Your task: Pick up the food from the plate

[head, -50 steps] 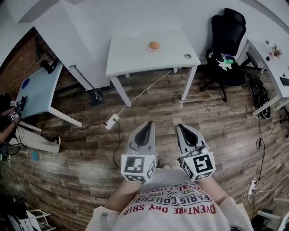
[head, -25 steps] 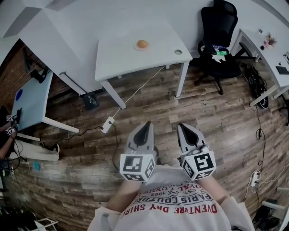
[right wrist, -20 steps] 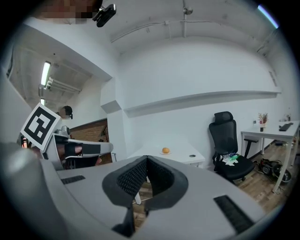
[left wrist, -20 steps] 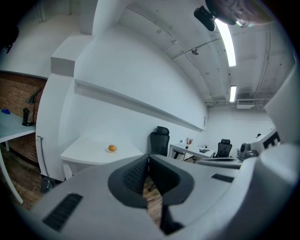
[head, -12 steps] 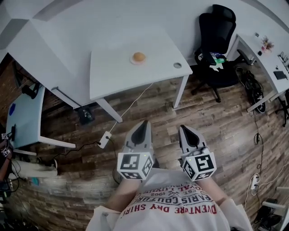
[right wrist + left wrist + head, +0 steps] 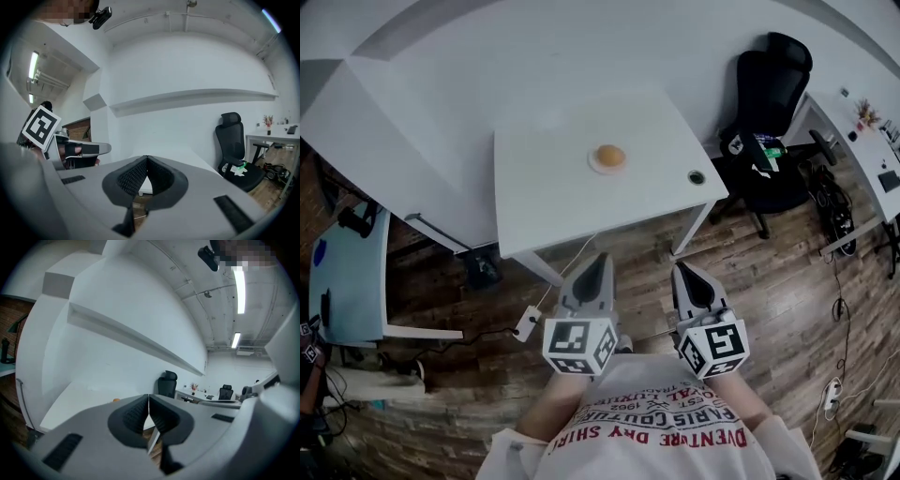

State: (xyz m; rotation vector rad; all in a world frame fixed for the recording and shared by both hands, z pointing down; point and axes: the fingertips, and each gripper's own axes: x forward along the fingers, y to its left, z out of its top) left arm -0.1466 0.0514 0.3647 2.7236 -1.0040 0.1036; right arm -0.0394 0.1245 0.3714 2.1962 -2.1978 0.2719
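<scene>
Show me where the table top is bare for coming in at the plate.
The white table is bare left of the plate out to its left edge, and along the near edge. On the right only a grommet hole sits near the corner; a black chair crowds that side.

The food (image 6: 609, 155) lies on a plate (image 6: 593, 166), right of centre on the desk (image 6: 544, 187) in the upper middle. A chair (image 6: 769, 94) stands at upper right. Below the desk, the left gripper (image 6: 601, 259) sits beside the right gripper (image 6: 681, 270).
</scene>
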